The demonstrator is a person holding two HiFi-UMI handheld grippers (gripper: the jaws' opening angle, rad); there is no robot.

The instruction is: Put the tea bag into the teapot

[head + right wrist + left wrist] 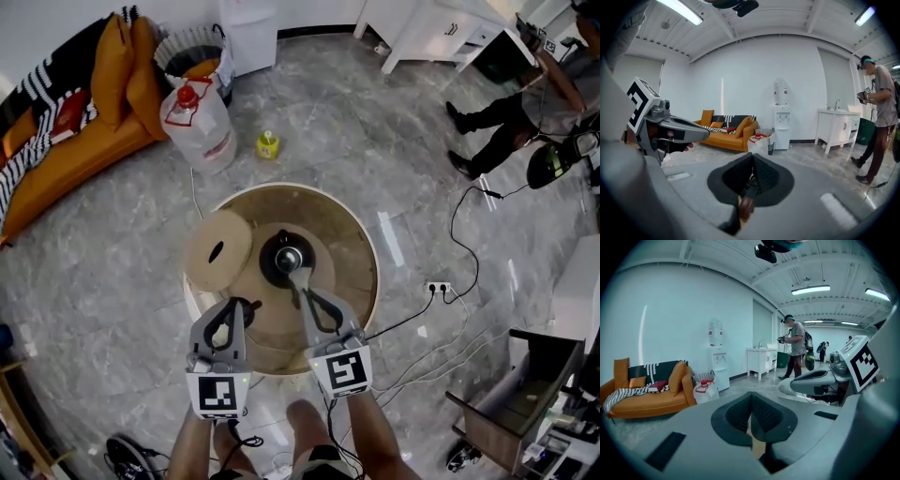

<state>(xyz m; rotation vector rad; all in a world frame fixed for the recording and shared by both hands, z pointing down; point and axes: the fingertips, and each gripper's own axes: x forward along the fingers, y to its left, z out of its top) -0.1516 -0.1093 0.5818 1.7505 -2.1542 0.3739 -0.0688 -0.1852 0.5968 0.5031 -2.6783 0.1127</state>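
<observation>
A black teapot (272,262) with a shiny knob on its lid stands in the middle of a round wooden table (356,253). My right gripper (298,275) (752,157) is shut, its tips right at the near side of the teapot's knob. Through the gap under its jaws a dark and brown shape shows in the right gripper view; I cannot tell what it is. My left gripper (234,305) (751,394) hangs shut over the table's near left part, with nothing between its jaws. No tea bag shows in any view.
A round wooden disc with a slot (217,249) lies on the table's left side. On the floor beyond are a big water bottle (199,122), a small yellow bottle (268,144) and an orange sofa (75,150). A power strip with cables (438,287) lies to the right. A person (794,345) stands further off.
</observation>
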